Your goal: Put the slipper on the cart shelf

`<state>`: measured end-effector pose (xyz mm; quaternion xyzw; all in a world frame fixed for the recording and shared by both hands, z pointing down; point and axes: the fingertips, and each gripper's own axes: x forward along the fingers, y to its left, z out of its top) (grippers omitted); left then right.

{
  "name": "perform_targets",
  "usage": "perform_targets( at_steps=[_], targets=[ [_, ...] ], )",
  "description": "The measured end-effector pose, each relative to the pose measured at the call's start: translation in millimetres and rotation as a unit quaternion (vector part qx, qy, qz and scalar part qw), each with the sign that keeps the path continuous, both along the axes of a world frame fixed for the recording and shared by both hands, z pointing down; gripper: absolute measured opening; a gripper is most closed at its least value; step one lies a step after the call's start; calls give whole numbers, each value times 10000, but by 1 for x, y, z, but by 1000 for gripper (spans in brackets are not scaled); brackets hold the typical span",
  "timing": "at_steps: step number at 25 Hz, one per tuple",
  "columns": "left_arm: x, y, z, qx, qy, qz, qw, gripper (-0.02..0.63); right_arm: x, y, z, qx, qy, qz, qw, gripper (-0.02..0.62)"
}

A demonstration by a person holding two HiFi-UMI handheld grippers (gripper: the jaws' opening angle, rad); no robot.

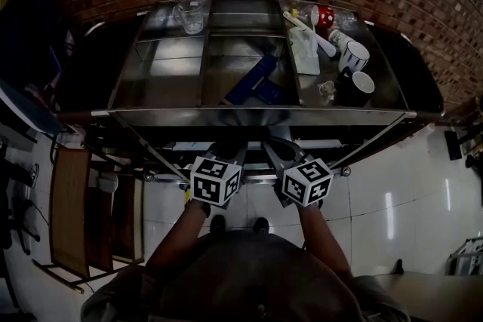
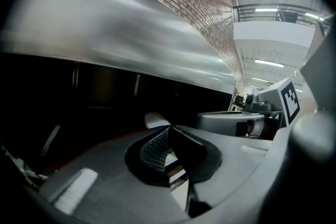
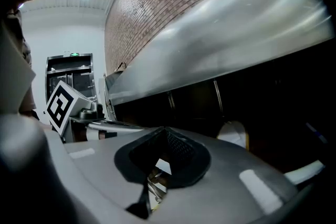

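Both grippers are pinched closed with nothing between the jaws. Left gripper and right gripper sit side by side, aimed at the front edge of the cart, just under the top tray's lip. The blue thing I take for the slipper lies flat and diagonal in the middle compartment of the top shelf, apart from the mugs on the right. My read: placement looks done, so empty closed jaws make sense. You're parked clear of the tray.
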<state>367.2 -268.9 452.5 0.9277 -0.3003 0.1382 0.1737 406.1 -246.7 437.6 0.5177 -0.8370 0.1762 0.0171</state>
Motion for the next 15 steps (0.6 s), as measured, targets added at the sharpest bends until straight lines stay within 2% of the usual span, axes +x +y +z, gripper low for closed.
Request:
perform_targets(
  at_steps=[15],
  targets=[
    [0, 2, 6, -71, 17, 41, 10000, 8, -1, 0, 4, -63, -42, 6, 10000, 0]
  ],
)
